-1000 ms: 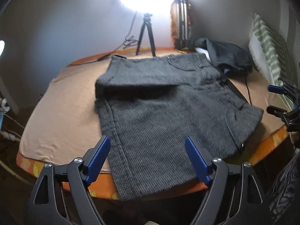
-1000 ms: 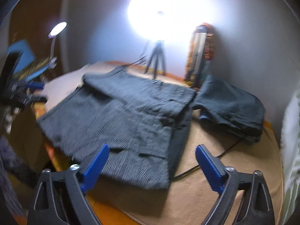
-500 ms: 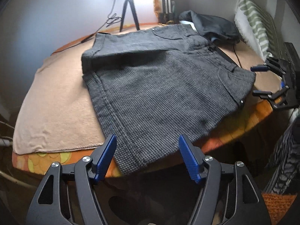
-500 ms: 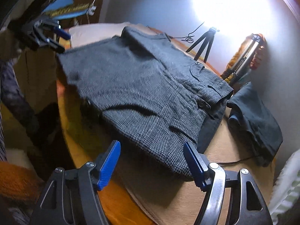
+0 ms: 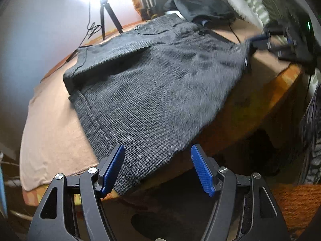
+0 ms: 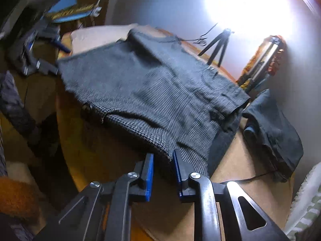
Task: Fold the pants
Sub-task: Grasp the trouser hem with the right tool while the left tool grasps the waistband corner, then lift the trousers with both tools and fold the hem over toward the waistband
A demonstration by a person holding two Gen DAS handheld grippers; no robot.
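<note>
Grey checked pants [image 5: 156, 84] lie folded over on a round table covered with a tan cloth [image 5: 50, 124]; they also show in the right wrist view [image 6: 152, 92]. My left gripper [image 5: 157, 166] is open at the table's near edge, its jaws on either side of the pants' near corner, which hangs over the rim. My right gripper [image 6: 162, 160] is shut on the pants' edge near the waistband and lifts it slightly. The right gripper shows blurred in the left wrist view [image 5: 280, 44].
A dark folded garment [image 6: 274, 130] lies beside the pants. A small tripod [image 5: 108, 18], a cable and a bright lamp stand at the back. A striped cushion [image 5: 252, 2] is at the right. An orange rug [image 5: 297, 206] lies below the table.
My right gripper has closed on the pants' edge; it was open half a second ago. My left gripper has moved nearer to the pants' corner at the table edge, still open.
</note>
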